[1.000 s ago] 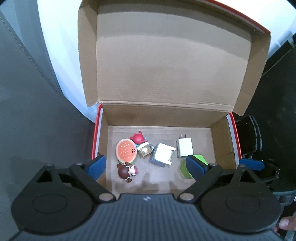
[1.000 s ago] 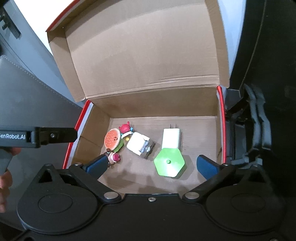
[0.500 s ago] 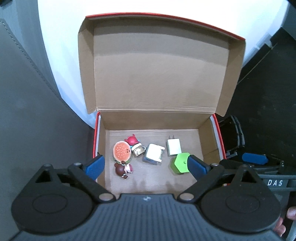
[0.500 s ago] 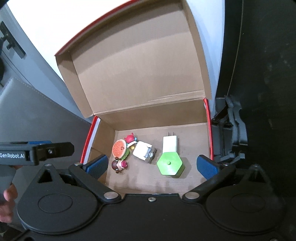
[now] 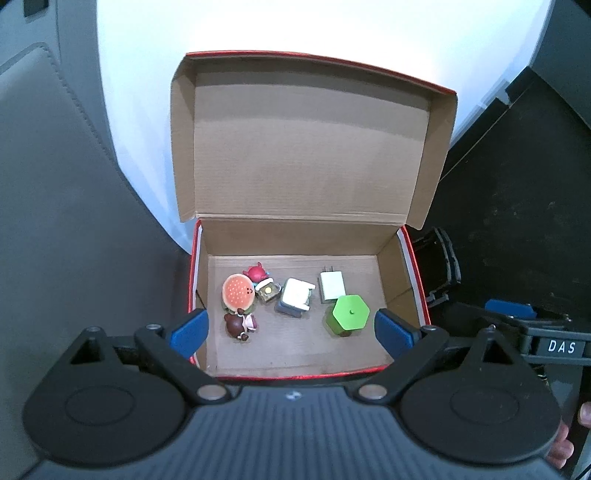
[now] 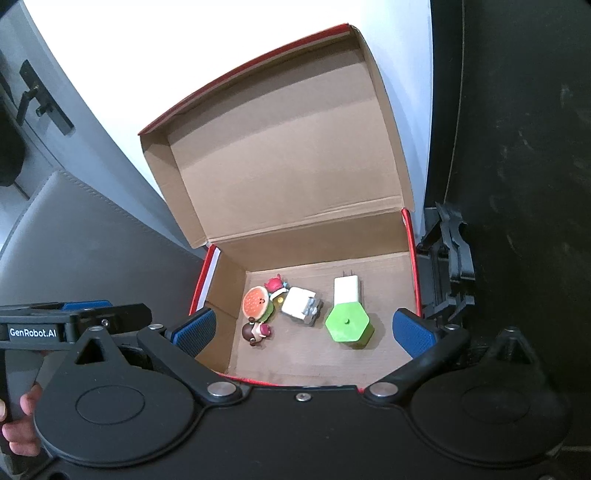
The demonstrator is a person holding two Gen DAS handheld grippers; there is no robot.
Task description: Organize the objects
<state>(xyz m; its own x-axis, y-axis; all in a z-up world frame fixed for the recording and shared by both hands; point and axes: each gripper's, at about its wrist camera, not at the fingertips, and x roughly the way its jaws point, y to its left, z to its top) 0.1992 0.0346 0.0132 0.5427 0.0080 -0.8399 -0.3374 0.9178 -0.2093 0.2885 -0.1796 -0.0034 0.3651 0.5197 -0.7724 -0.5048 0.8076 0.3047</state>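
A cardboard box point(image 5: 391, 266) point(image 6: 406, 240) with red outer walls stands with its lid up. On its floor lie a burger toy point(image 5: 238, 290) point(image 6: 256, 302), a red figure point(image 5: 257, 272) point(image 6: 273, 283), a brown figure point(image 5: 238, 324) point(image 6: 255, 331), a small padlock point(image 5: 268, 290), a white folded-plug charger point(image 5: 294, 296) point(image 6: 300, 305), a white wall charger point(image 5: 331, 286) point(image 6: 347, 290) and a green hexagonal block point(image 5: 349, 312) point(image 6: 347, 324). My left gripper point(image 5: 291, 329) and my right gripper point(image 6: 302, 330) both hover open above the box's near edge, holding nothing.
A grey padded surface point(image 5: 55, 221) lies left of the box and a white wall point(image 5: 295, 26) rises behind it. Dark floor point(image 6: 517, 147) and a black frame point(image 6: 448, 258) sit on the right. A person's fingers point(image 6: 22, 410) grip the left tool's handle.
Both grippers have pulled back and up from the box, so it looks smaller and its whole lid shows. The objects inside have not moved.
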